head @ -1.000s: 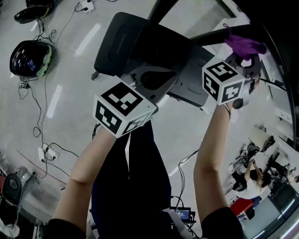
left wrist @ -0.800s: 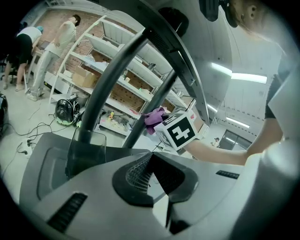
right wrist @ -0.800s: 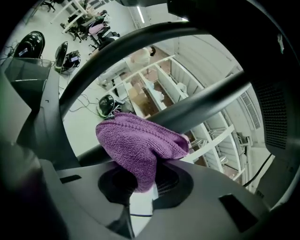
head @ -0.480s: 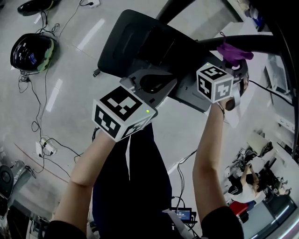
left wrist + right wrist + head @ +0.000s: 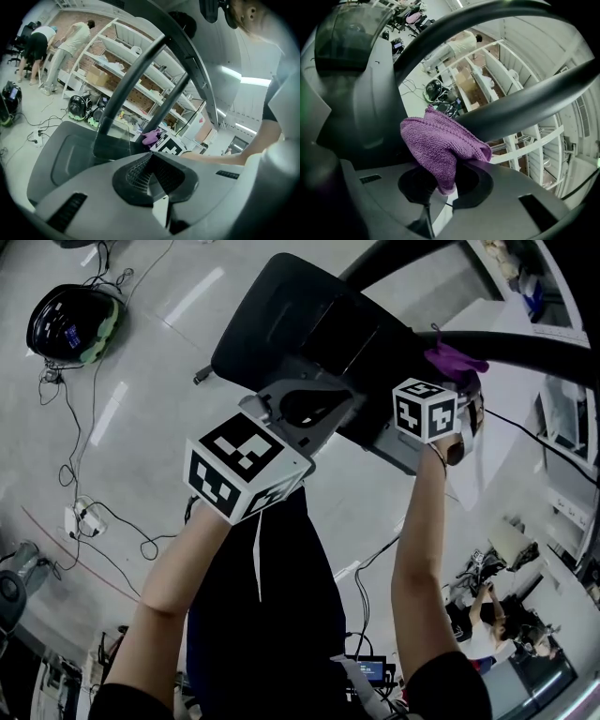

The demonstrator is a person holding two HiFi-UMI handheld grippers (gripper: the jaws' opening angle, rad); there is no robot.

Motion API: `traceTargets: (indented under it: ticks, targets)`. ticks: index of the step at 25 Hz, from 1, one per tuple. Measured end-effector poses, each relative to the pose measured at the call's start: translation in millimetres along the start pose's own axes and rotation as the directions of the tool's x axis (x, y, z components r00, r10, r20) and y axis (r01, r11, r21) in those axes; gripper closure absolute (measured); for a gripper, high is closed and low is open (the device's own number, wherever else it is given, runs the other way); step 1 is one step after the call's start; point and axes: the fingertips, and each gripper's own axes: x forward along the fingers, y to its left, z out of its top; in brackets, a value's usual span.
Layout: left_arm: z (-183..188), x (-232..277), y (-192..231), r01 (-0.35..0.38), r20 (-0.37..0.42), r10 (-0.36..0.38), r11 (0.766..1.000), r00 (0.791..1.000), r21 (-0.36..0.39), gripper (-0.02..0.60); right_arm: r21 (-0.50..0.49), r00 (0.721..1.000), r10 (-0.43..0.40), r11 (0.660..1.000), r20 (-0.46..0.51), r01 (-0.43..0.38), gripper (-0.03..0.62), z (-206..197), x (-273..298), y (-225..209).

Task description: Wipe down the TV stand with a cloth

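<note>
The black TV stand has a flat base [image 5: 281,324] on the floor and slanted black poles [image 5: 525,345]. My right gripper [image 5: 461,381] is shut on a purple cloth [image 5: 453,360], and the cloth is pressed against one pole. In the right gripper view the cloth [image 5: 438,147] bulges out of the jaws of the right gripper [image 5: 450,183], right under the pole [image 5: 520,108]. My left gripper [image 5: 342,413] hovers above the base, shut with nothing in it. In the left gripper view the left gripper [image 5: 151,158] points at the base [image 5: 70,154] and the poles [image 5: 136,79].
A black and green device [image 5: 75,320] lies on the floor at the upper left, with cables [image 5: 89,512] trailing below it. White shelving [image 5: 140,61] stands behind the stand, and people [image 5: 42,42] work beside it. White desks [image 5: 562,418] line the right side.
My right gripper has carried the cloth further away along the pole. The left gripper has kept its place, and the head view has shifted over the base.
</note>
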Motion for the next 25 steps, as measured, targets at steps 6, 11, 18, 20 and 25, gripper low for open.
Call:
traceTargets:
  ticks: [6,11,18,20,25]
  targets:
    - [-3.2,-4.8,8.5,-0.024,0.017,0.024,0.999,1.000,-0.026,0.575,-0.094,1.000,0.026,0.995,-0.009,-0.027,0.522,-6.3,11.4,13.3]
    - [-3.3,-7.4,10.6,-0.031,0.026,0.032,0.999,0.999,-0.043,0.575,-0.117,0.999,0.044,0.992,0.032,-0.040,0.522,-5.9,-0.4,13.8]
    - [-1.6,-27.2,21.1,-0.061,0.024,0.063,0.997,0.998,-0.050,0.575,-0.027,0.942,0.243,0.970,0.230,-0.244,0.520,28.7,-75.5,8.6]
    - [0.5,-35.5,25.3,-0.080,0.030,0.081,0.996,0.996,-0.046,0.575,-0.087,0.890,0.300,0.954,0.342,-0.288,0.520,60.3,-107.2,3.9]
    - [9.6,-55.3,43.0,-0.135,0.055,0.138,0.990,0.989,-0.048,0.575,-0.294,0.763,0.392,0.916,0.514,-0.272,0.520,151.4,-164.9,-3.4]
